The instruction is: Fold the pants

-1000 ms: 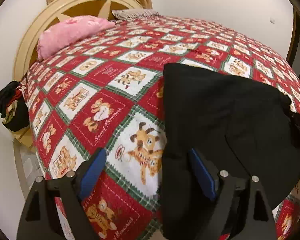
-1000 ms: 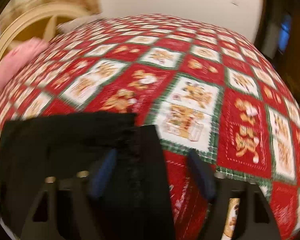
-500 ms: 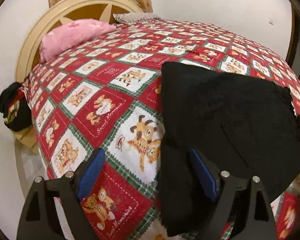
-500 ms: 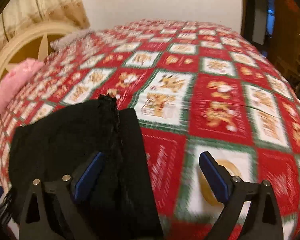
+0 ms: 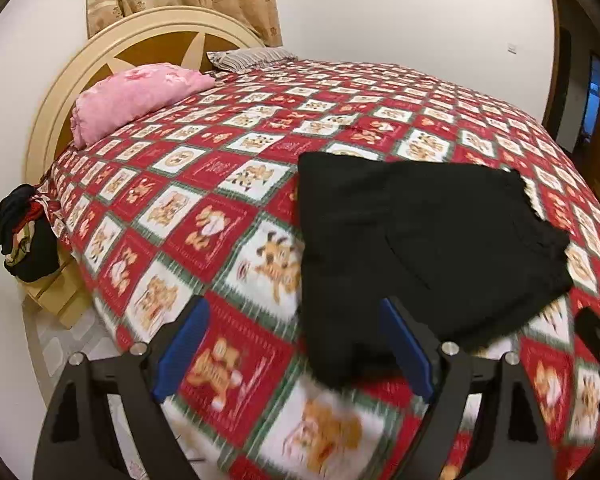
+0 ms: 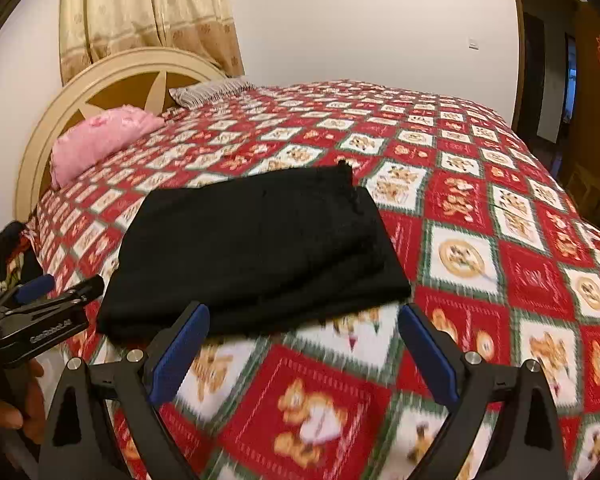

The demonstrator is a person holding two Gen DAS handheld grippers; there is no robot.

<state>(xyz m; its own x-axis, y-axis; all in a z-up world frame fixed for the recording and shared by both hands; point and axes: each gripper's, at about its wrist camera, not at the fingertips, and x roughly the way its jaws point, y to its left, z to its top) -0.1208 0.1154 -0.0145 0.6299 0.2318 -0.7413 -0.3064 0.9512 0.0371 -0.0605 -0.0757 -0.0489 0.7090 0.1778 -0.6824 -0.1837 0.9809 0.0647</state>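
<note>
Black pants (image 5: pixel 420 236) lie folded in a flat rectangle on the red teddy-bear quilt (image 5: pixel 204 216), near the bed's front edge. They also show in the right wrist view (image 6: pixel 260 256). My left gripper (image 5: pixel 296 344) is open and empty, held above the pants' near left corner. My right gripper (image 6: pixel 304 352) is open and empty, held above the quilt just in front of the pants. The left gripper also shows at the left edge of the right wrist view (image 6: pixel 44 300).
A pink pillow (image 5: pixel 136 96) and a striped pillow (image 5: pixel 252 58) lie by the round headboard (image 5: pixel 112 52). Dark clothes (image 5: pixel 20 232) sit on a stand left of the bed. A doorway (image 6: pixel 548 80) is at the right.
Both grippers have pulled back and up from the pants, which now look smaller and lie free. The right gripper no longer straddles the cloth edge.
</note>
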